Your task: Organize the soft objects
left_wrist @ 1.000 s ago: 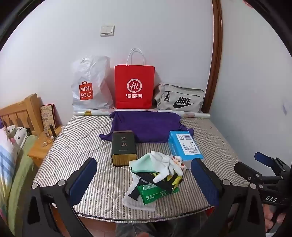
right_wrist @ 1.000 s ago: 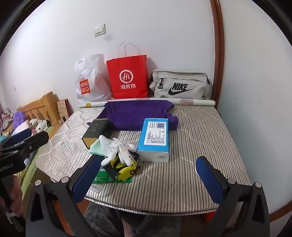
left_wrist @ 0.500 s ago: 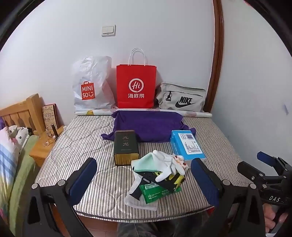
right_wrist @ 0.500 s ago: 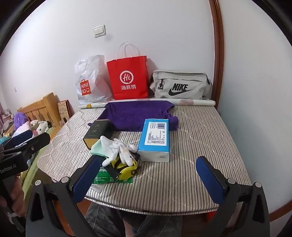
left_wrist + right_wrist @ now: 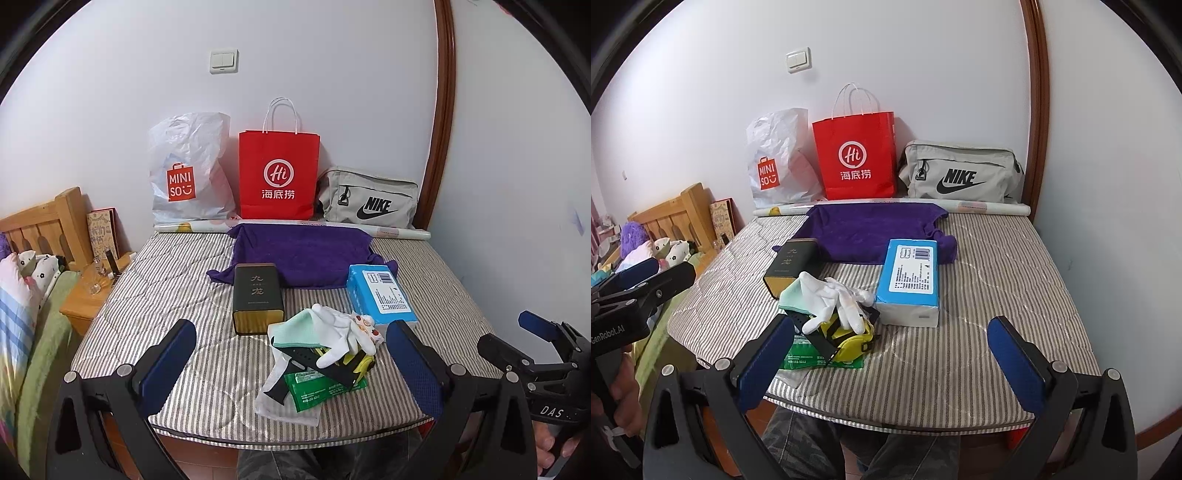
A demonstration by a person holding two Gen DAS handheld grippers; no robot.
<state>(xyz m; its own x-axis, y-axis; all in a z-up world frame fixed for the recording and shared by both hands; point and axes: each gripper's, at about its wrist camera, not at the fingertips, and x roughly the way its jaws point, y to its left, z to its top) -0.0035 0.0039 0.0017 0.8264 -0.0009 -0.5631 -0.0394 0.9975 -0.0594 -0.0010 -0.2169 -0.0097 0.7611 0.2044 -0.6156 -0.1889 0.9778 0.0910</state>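
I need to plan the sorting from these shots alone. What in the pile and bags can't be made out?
- Bottom of pile: hidden under white gloves in both views.
- Green packet: partly behind the right gripper's fingers.
- Red bag, Nike bag: contents unseen.

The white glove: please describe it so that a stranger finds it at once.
On the striped mattress, look at the small heap near the front edge, between the dark tin and the blue box. The white glove lies on top, the only thing with fingers.
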